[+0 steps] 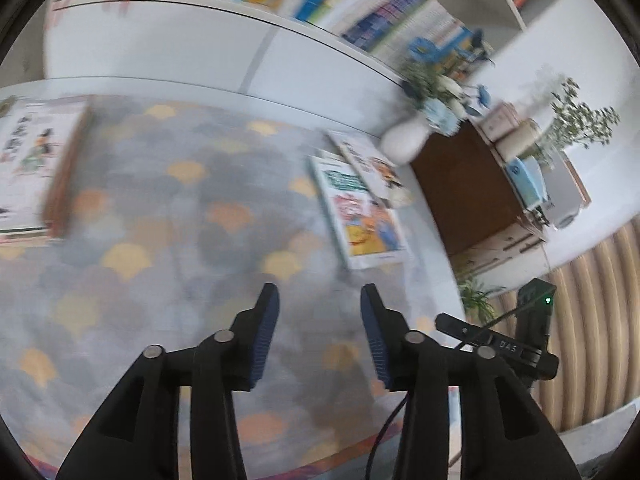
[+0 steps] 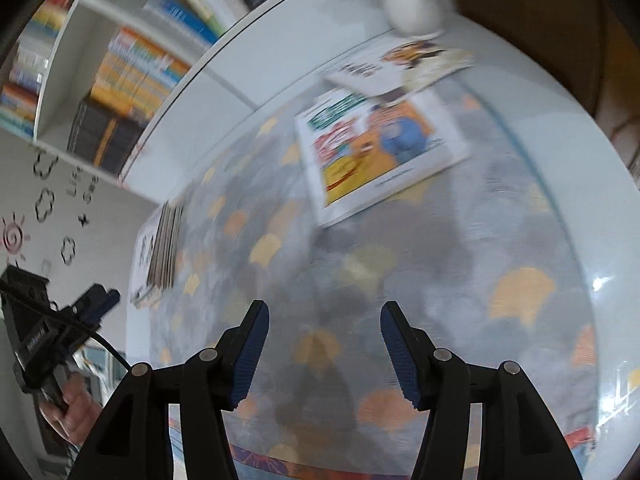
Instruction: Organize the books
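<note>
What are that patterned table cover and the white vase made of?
The table cover looks like woven fabric, matte, with a soft printed scallop pattern. The white vase seems glazed ceramic, smooth and rounded, though blur leaves plastic possible.

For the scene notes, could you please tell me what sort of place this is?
Probably a home study or children's reading room: a white bookshelf packed with books, picture books on a patterned tablecloth, and potted plants.

Seemingly "DAS" on right gripper
</note>
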Demonstrator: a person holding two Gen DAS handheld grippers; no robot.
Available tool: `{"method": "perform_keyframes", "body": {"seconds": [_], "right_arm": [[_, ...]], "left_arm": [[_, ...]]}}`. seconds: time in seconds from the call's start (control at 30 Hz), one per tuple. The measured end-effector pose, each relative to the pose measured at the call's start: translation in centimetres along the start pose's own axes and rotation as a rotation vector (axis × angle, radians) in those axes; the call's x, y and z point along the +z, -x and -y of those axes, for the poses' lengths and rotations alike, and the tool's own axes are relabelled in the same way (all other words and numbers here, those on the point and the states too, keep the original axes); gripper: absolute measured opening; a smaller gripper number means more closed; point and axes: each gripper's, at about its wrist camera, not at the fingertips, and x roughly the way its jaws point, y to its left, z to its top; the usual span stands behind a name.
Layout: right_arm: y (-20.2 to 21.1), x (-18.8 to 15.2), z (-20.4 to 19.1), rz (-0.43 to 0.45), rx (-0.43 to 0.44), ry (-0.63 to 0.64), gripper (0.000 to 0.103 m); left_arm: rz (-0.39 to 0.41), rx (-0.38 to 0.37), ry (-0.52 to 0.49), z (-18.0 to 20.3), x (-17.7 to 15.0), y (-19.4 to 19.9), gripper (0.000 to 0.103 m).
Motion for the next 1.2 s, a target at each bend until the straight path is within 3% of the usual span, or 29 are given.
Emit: {"method": "perform_keyframes", "body": {"seconds": [0.23, 0.4, 0.63, 1.0, 1.07, 1.2], "right_arm": [[3.0, 2.0, 3.6, 0.049, 0.009, -0.035, 0.057], [3.2, 4.4, 4.7, 0.069, -0.001, -0.037, 0.057], [1.1, 9.7, 6.2, 0.109, -0.091, -0.017, 0.057], [-4.8, 21.7, 10.7, 0.196, -0.176, -0.007, 0.057], [-6.0, 23.7, 11.2, 0.195, -0.167, 0.013, 0.051], [-8.9, 27.0, 11.5, 0.174, -0.218, 0.07, 0.046]], "left_arm": [[-0.045, -0.026, -0.088, 6.9, 1.6, -4.8, 0.043], [-0.084, -0.012, -0.116, 9.3, 2.9, -8.3, 0.043], [-0.126, -0.012, -0.089, 9.8, 5.4, -13.5, 0.043], [-0.163, -0.051, 0.033, 8.0, 11.2, -24.3, 0.04], [-0.157, -0.063, 0.027, 8.2, 12.2, -26.0, 0.031], [-0.156, -0.051, 0.015, 8.6, 13.7, -28.8, 0.031]]}}
